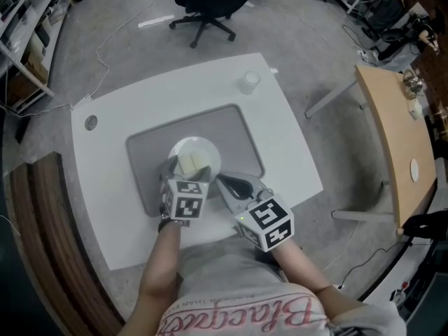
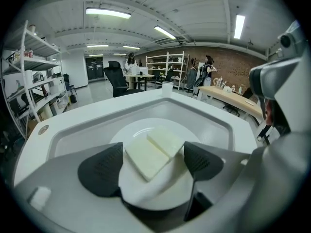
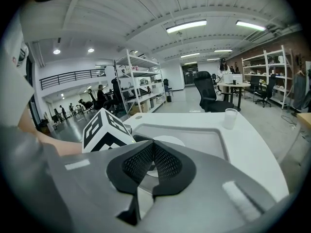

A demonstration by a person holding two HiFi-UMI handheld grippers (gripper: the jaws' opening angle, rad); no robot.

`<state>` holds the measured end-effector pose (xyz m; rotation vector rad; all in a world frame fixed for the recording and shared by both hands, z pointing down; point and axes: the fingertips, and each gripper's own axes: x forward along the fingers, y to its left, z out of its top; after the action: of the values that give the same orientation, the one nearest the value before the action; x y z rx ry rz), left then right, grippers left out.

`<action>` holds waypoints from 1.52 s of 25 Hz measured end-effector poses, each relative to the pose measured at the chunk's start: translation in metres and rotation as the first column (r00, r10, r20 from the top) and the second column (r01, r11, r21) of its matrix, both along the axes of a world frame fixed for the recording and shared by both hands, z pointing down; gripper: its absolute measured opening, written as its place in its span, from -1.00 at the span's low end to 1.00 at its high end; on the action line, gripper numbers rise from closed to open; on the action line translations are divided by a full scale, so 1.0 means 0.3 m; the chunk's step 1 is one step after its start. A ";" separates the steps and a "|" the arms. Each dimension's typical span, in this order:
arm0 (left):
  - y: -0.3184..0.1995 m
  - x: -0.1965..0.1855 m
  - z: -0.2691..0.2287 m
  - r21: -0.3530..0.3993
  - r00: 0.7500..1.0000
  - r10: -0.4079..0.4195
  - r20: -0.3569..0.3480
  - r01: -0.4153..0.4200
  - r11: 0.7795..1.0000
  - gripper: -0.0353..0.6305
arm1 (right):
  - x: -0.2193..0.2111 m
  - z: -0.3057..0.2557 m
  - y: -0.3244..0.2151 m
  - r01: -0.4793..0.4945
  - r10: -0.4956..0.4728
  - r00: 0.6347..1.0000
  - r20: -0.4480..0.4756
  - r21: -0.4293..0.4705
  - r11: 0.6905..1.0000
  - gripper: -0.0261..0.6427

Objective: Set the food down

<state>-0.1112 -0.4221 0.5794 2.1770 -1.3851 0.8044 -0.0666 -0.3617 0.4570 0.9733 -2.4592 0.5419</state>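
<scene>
A white plate (image 1: 197, 148) lies in the grey tray (image 1: 234, 124) on the white table. Two pale yellow slabs of food (image 1: 190, 164) rest on it, one leaning on the other. In the left gripper view the front slab (image 2: 146, 157) and the rear slab (image 2: 166, 141) sit between the black pads. My left gripper (image 2: 152, 164) is open, low over the plate's near rim (image 2: 141, 129), its jaws straddling the food with slim gaps. My right gripper (image 3: 153, 161) is shut with nothing between its pads, just right of the plate (image 1: 222, 180).
A clear plastic cup (image 1: 249, 82) stands at the table's far right corner. A round grey cap (image 1: 91, 122) sits in the tabletop at the far left. Off the table are a black office chair (image 1: 206, 2) and a wooden desk (image 1: 392, 138).
</scene>
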 end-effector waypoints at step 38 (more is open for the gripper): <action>0.300 -0.100 -0.523 0.286 0.975 -0.201 -0.090 0.219 0.933 -0.89 | -0.066 -0.140 0.108 0.083 -0.092 0.995 0.029 0.230 0.970 -0.92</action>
<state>-0.1412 -0.3321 0.4223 2.1923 -1.7663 0.4747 -0.0863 -0.3294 0.4152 0.9416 -2.6286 0.2534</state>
